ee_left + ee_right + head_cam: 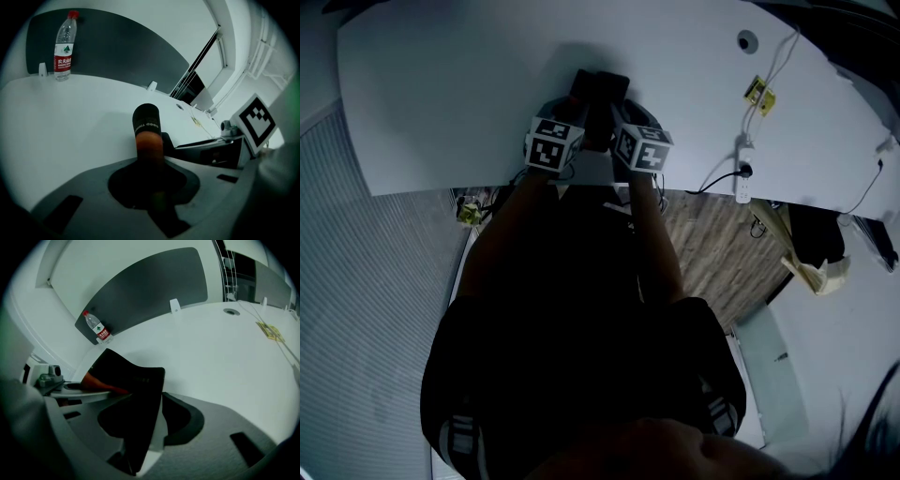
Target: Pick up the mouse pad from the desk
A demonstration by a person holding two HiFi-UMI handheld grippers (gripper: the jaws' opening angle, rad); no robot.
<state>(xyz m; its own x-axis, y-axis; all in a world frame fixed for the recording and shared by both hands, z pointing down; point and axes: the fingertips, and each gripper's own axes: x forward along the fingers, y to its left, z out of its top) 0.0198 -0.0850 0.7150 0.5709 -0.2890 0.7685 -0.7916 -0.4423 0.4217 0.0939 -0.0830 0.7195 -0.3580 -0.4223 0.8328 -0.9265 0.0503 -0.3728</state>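
The mouse pad (pixel 598 89) is black on top with an orange underside. It sits between the two grippers over the white desk (pixel 441 84), near the desk's front edge. My left gripper (pixel 572 105) is shut on it. In the left gripper view the mouse pad (pixel 147 136) stands edge-on, curled over, between the jaws of the left gripper (pixel 154 185). My right gripper (pixel 623 108) is shut on its other side. In the right gripper view the mouse pad (pixel 136 390) bends up out of the right gripper (pixel 140 437), showing an orange strip underneath.
A water bottle (pixel 64 44) stands at the back of the desk against a grey divider panel (pixel 117 51). To the right are a cable hole (pixel 747 41), a yellow tag (pixel 759 94) and a power strip (pixel 744 173) with cables. The person's legs are below the desk edge.
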